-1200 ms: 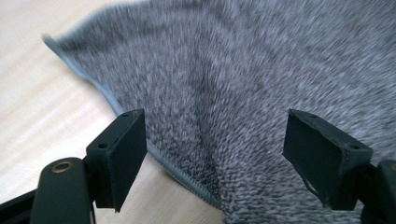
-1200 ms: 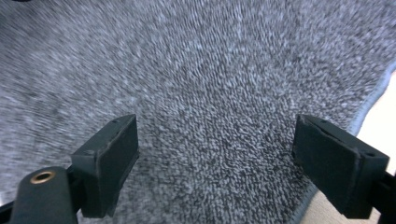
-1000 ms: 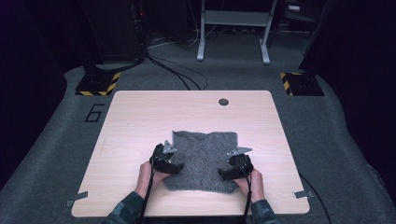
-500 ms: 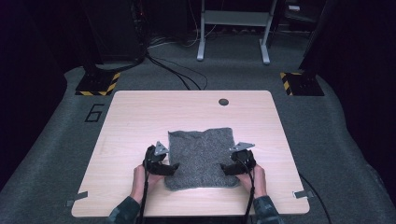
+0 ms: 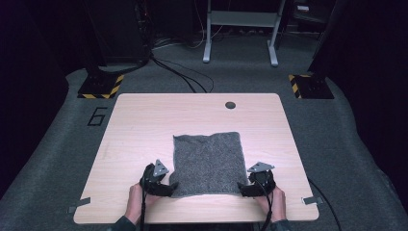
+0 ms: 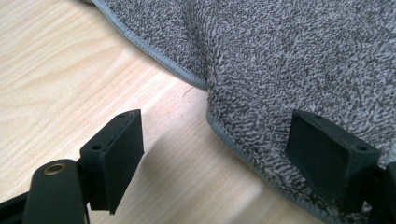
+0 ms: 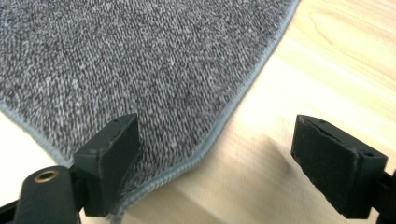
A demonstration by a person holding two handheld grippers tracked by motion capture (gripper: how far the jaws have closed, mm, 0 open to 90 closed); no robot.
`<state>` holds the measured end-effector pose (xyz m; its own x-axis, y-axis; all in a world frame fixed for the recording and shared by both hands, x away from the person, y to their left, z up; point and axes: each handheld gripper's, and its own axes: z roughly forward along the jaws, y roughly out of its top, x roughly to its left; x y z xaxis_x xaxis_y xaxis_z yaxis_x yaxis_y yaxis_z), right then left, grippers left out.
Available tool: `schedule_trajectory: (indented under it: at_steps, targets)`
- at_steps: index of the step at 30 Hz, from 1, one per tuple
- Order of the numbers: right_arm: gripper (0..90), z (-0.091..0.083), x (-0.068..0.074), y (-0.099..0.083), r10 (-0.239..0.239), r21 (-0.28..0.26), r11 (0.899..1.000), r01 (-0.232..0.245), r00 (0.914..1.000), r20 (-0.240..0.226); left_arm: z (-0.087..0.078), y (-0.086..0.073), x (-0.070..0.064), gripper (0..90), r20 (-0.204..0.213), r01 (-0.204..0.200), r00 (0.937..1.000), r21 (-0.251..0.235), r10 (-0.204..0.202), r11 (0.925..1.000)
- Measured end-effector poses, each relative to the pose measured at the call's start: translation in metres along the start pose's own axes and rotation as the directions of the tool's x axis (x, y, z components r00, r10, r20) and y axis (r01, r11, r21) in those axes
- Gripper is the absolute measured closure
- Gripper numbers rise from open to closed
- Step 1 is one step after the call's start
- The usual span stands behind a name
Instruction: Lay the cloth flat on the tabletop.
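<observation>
A grey terry cloth (image 5: 208, 161) lies spread flat on the light wooden table (image 5: 144, 125), near its front edge. My left gripper (image 5: 169, 187) is at the cloth's near left corner, open, with the hemmed edge (image 6: 224, 135) running between its jaws and one jaw over the cloth (image 6: 289, 60). At the near right corner my right gripper (image 5: 242, 190) is open too. Its left jaw rests over the cloth (image 7: 140, 65), its right jaw over bare wood, and the corner hem (image 7: 201, 154) lies between them. Neither gripper holds anything.
A round cable hole (image 5: 230, 105) sits in the table's far side. Black cables (image 5: 183, 72) run over the grey floor behind, next to a white frame leg (image 5: 208, 43) and yellow-black striped bases (image 5: 98, 89). Bare wood lies left of and beyond the cloth.
Both grippers have drawn back toward the front edge, pulling the cloth flatter and nearer, and their jaws now stand open at its near corners.
</observation>
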<state>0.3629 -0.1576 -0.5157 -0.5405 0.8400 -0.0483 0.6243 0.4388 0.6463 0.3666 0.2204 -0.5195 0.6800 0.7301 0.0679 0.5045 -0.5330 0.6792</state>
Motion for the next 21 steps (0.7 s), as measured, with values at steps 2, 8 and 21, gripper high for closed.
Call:
schedule_trajectory:
  at_steps: [2, 8, 21]
  targets:
    - [15.2, -0.001, -0.001, -0.003, 0.0, -0.008, 1.0, 0.0, 1.0, -0.003, 0.0, -0.002, 0.0, 18.4, 0.001, 0.003, 1.0, -0.014, -0.003, 0.9999]
    - [15.0, -0.008, -0.003, -0.014, 0.029, -0.014, 0.999, -0.03, 0.9993, -0.022, -0.001, -0.004, 0.002, 17.8, 0.023, 0.015, 0.9996, -0.013, -0.014, 0.9998]
    - [14.8, -0.015, 0.001, -0.025, 0.046, -0.029, 0.998, -0.047, 0.9985, -0.029, -0.004, -0.007, 0.003, 14.3, 0.061, 0.017, 0.998, 0.014, -0.018, 0.9998]
